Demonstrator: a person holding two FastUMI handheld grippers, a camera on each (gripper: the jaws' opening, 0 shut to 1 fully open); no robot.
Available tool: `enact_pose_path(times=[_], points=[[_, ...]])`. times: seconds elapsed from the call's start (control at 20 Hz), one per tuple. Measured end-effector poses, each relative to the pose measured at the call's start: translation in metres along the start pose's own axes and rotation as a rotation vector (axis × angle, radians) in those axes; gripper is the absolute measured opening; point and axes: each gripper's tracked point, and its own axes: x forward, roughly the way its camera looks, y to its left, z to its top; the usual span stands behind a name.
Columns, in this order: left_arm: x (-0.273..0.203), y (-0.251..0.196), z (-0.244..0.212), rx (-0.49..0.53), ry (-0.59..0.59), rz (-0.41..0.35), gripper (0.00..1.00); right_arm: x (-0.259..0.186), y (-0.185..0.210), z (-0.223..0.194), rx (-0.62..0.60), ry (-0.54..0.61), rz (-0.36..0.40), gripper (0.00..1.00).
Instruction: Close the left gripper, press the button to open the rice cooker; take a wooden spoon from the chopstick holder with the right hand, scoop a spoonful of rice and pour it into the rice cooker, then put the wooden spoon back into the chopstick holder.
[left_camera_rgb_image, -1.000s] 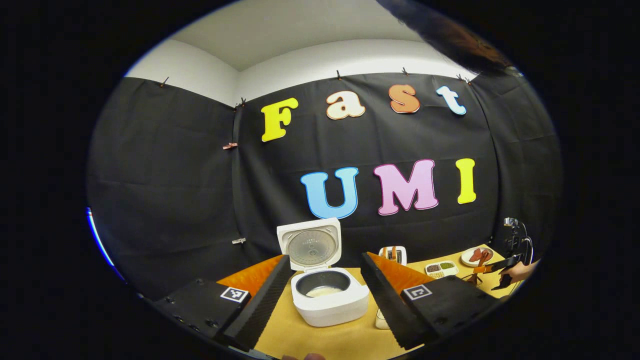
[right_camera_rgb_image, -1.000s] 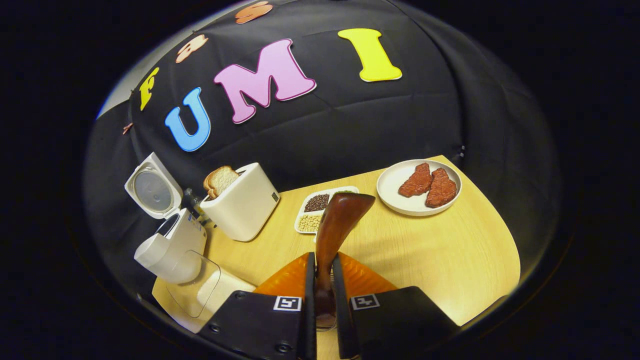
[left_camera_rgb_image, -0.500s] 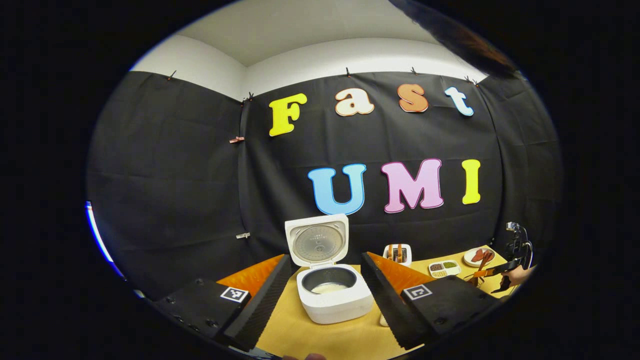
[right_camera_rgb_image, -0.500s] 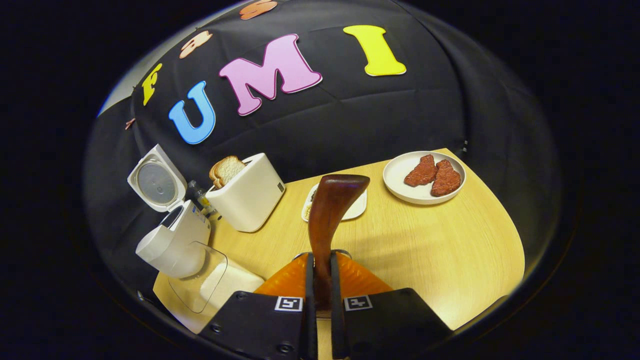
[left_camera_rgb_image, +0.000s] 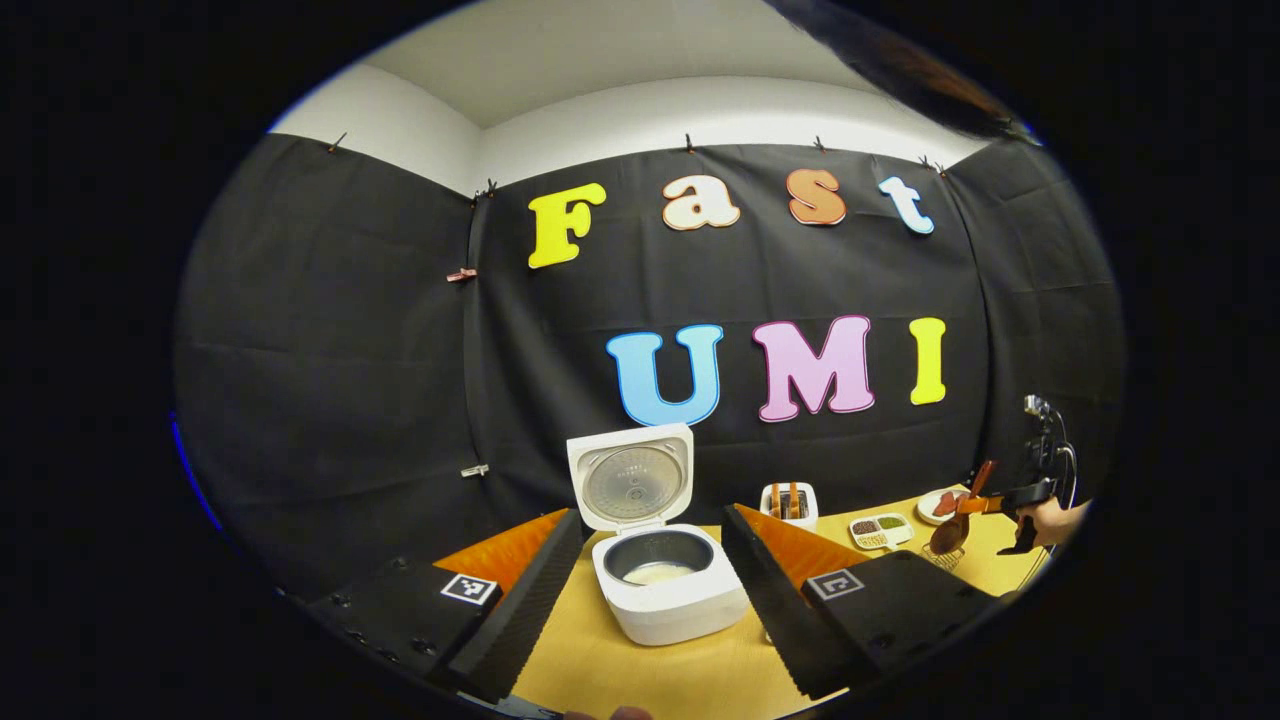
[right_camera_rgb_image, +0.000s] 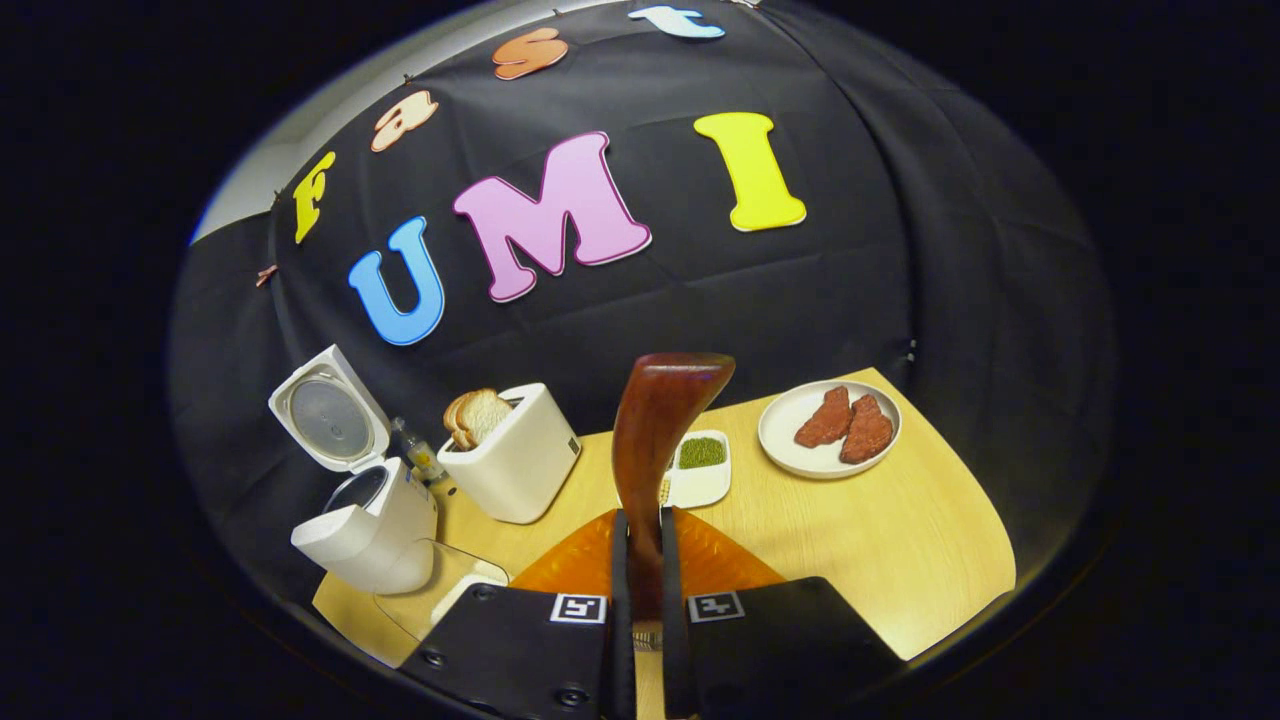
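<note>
Left hand-held gripper (left_camera_rgb_image: 650, 600) is held open, with the open cooker (left_camera_rgb_image: 668, 595) just ahead between its fingers. Right hand-held gripper (right_camera_rgb_image: 640, 625) is clamped on the spoon (right_camera_rgb_image: 655, 440). The toaster (right_camera_rgb_image: 515, 455) could be clipped on the swing leftward to the cooker (right_camera_rgb_image: 365, 530). Free surface (right_camera_rgb_image: 880, 560) is seen to its right, bounded by an edge.

Staged kitchen booth: black cloth wall (left_camera_rgb_image: 330, 330) behind a wooden table (right_camera_rgb_image: 880, 540); around the toaster (right_camera_rgb_image: 515, 455) stand rice cooker (right_camera_rgb_image: 365, 520) and plated meat (right_camera_rgb_image: 830, 428).
</note>
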Motion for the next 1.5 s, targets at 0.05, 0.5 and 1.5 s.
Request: enact_pose_path(times=[0.05, 0.5, 1.5], points=[[0.001, 0.004, -0.002, -0.004, 0.000, -0.009, 0.96, -0.006, 0.009, 0.008, -0.007, -0.018, 0.003, 0.15], [0.018, 0.039, -0.019, -0.044, 0.011, -0.102, 0.97, -0.041, 0.126, 0.011, -0.105, -0.050, 0.076, 0.15], [0.041, 0.088, -0.047, -0.075, 0.030, -0.178, 0.97, 0.037, 0.189, -0.179, -0.505, 0.178, -0.138, 0.15]])
